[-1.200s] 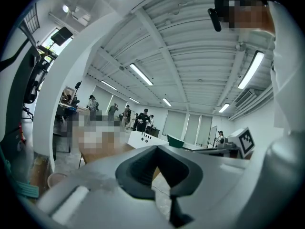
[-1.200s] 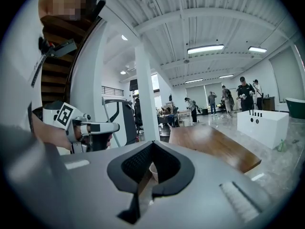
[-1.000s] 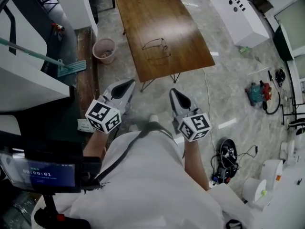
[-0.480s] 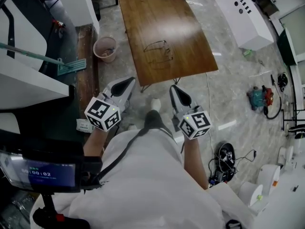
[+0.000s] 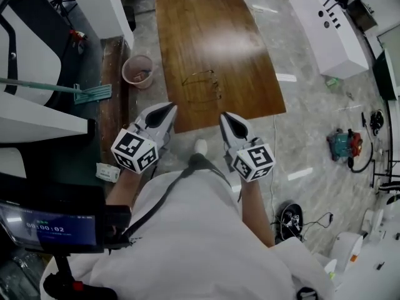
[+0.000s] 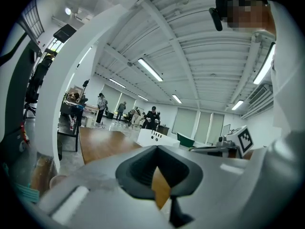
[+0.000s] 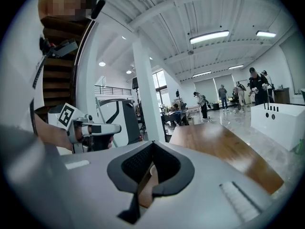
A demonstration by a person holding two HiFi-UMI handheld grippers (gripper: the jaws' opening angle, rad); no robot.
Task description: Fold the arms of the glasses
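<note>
The glasses [image 5: 202, 84] on the worktop [image 5: 212, 24] look light and easily bent, so I'd pinch an arm gently near its hinge. The left gripper [image 5: 165, 111] and right gripper [image 5: 227, 120] both have their jaws closed, empty.

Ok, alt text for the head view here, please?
A person in a white shirt holds a grey left gripper and right gripper, both shut and empty, toward a brown wooden table. Thin wire-framed glasses lie on it, beyond both; a pink bucket stands on the floor beside it.
</note>
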